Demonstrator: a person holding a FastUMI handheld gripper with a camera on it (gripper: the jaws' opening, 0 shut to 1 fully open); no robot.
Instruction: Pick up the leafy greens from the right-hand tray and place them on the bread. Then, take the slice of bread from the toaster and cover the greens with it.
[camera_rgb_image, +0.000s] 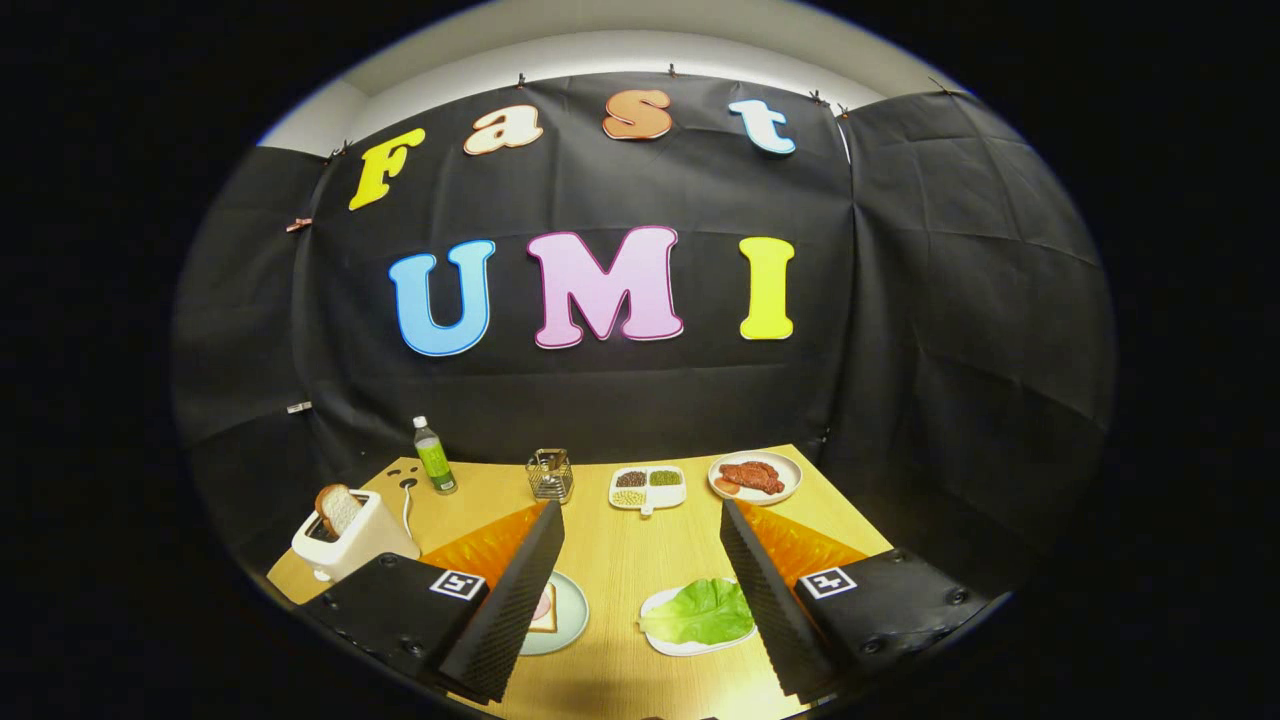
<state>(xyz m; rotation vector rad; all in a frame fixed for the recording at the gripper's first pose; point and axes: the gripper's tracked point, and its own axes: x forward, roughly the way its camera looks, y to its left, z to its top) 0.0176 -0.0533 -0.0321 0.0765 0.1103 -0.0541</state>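
The fingers (640, 600) are spread wide, holding nothing. The soft, floppy green lettuce leaf (700, 612) at one o'clock looks light; pinch its middle gently.

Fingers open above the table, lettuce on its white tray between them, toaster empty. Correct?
Not quite: the toaster is not empty; a slice of bread stands in its slot, as the gripper view shows. The rest holds: gripper fingers open above the table, lettuce on its white tray between them.

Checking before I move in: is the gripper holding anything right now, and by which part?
Nothing is held. The gripper is open above the table, fingers spread; the leafy greens lie untouched on their tray between them.
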